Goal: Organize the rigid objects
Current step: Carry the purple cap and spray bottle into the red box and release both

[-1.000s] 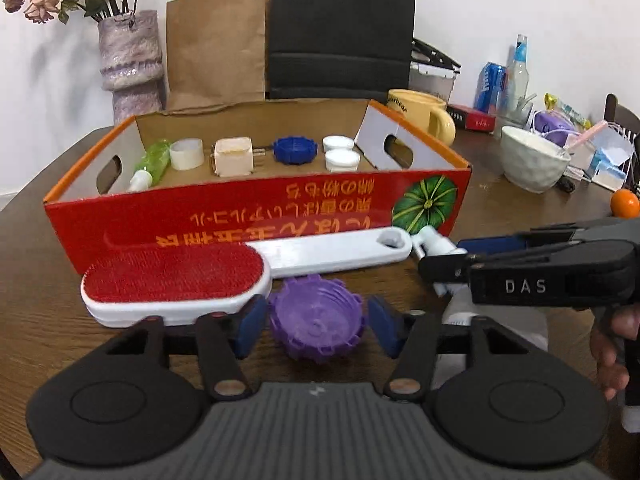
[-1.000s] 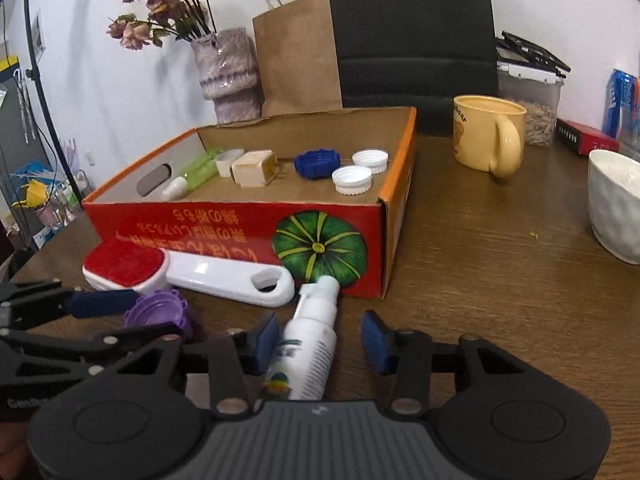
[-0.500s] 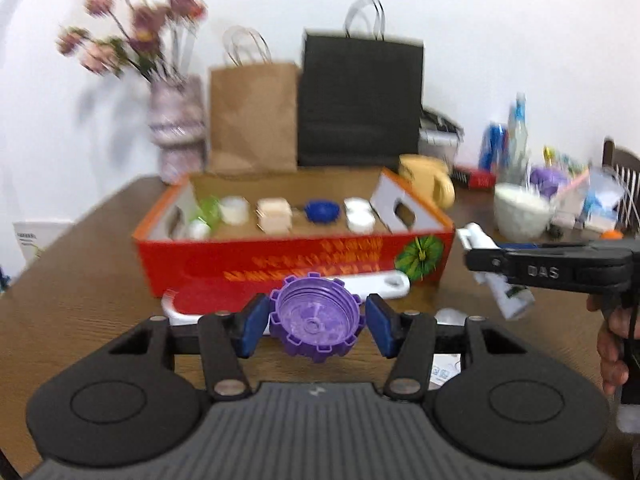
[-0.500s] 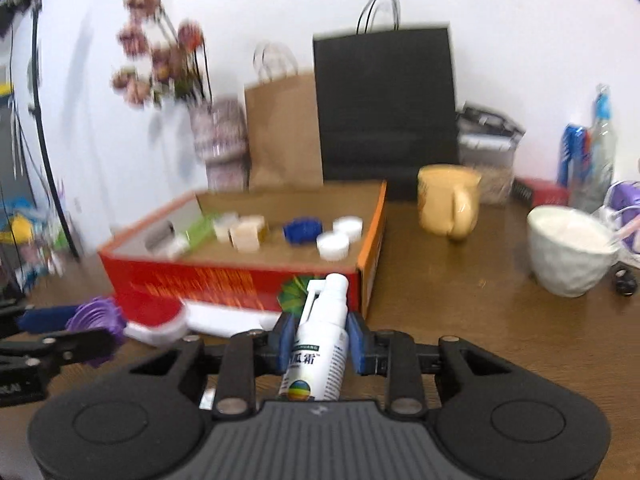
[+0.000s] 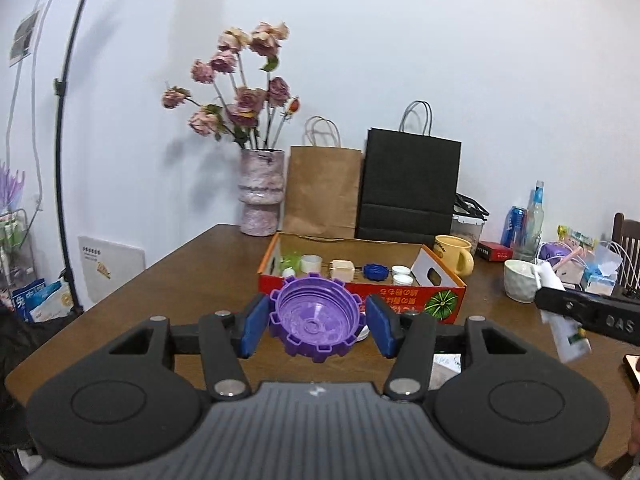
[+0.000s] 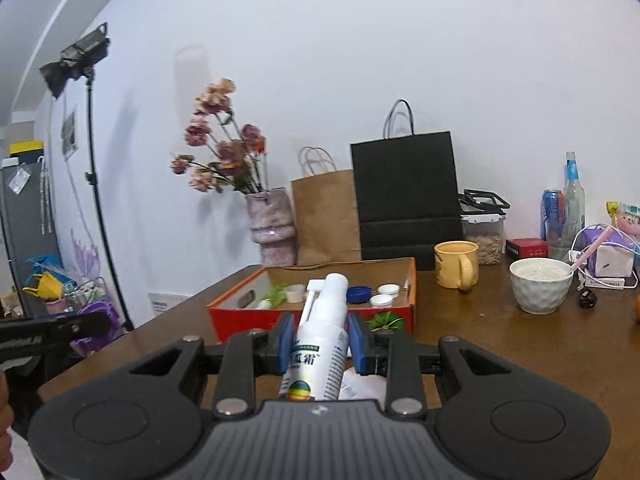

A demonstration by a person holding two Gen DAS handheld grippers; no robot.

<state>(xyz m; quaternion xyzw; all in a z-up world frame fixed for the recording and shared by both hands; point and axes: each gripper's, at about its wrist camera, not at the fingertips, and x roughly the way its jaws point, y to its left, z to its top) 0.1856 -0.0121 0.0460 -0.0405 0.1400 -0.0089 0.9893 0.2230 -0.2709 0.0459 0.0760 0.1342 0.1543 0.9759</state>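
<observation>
My left gripper (image 5: 316, 322) is shut on a purple toothed cap (image 5: 316, 320), held in the air with its hollow side toward the camera. My right gripper (image 6: 320, 340) is shut on a white spray bottle (image 6: 322, 332), nozzle pointing away and up. Both are above the brown table, short of the red cardboard box (image 5: 404, 294) (image 6: 240, 320). Inside the box lie a green-white bottle (image 5: 290, 264), a beige cube (image 5: 343, 270), a blue cap (image 5: 375, 271) and white caps (image 5: 400, 274). The right gripper (image 5: 592, 316) with the bottle shows at the right edge of the left wrist view.
Behind the box stand a vase of dried flowers (image 5: 262, 200), a brown paper bag (image 5: 324, 192) and a black bag (image 5: 408, 188). A yellow mug (image 6: 456, 270), a white bowl (image 6: 540, 284), bottles and cans crowd the right side. A light stand (image 6: 90, 160) is at the left.
Both grippers rose off the table and drew back from the box, carrying the purple cap and the spray bottle. The right jaws closed on the bottle, which lay between them before.
</observation>
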